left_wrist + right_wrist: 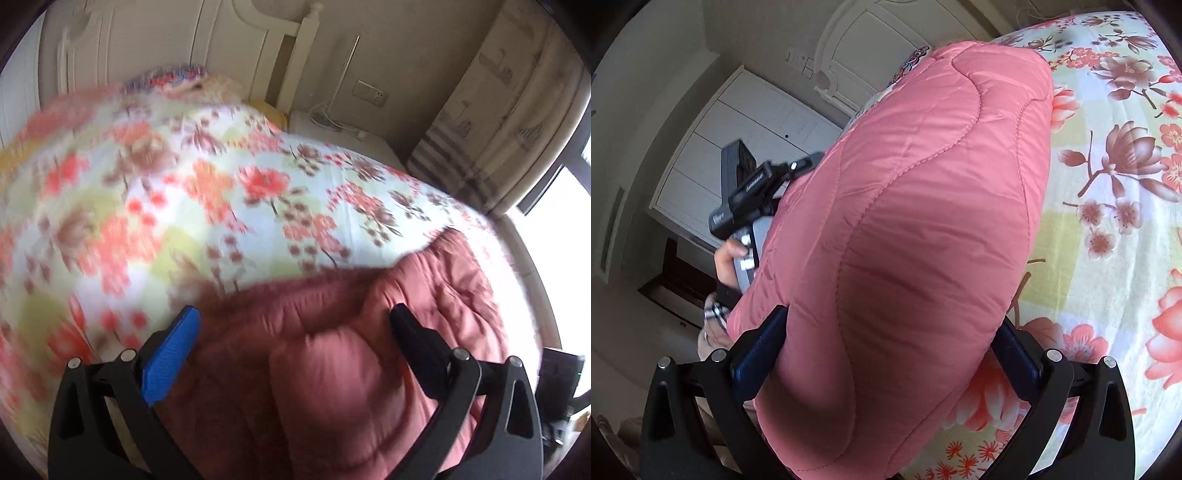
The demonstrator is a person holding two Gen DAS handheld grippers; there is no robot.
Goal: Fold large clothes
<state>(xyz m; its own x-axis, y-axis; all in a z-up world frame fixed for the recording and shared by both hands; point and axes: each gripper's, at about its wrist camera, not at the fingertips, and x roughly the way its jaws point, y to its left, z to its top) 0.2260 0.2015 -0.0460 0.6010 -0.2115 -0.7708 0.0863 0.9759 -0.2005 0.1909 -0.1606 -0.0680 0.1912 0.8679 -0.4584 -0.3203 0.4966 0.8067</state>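
Note:
A pink quilted puffer jacket (pixel 354 354) lies on a bed with a floral sheet (pixel 184 192). My left gripper (pixel 295 321) is wide open, its fingers on either side of a bulging part of the jacket. In the right wrist view the jacket (pixel 916 221) fills the middle, a thick puffy fold sitting between the jaws of my right gripper (pixel 890 325), which stand wide around it. The left gripper's body (pixel 746 195) and the hand holding it show at the jacket's left edge. The left wrist view is blurred by motion.
The floral sheet (pixel 1108 221) covers the bed to the right of the jacket. A white headboard (pixel 166 44), a white bedside table (pixel 332 129) with cables, a curtain (pixel 498 110) and a bright window stand beyond the bed. White wardrobe doors (pixel 738 140) are on the left.

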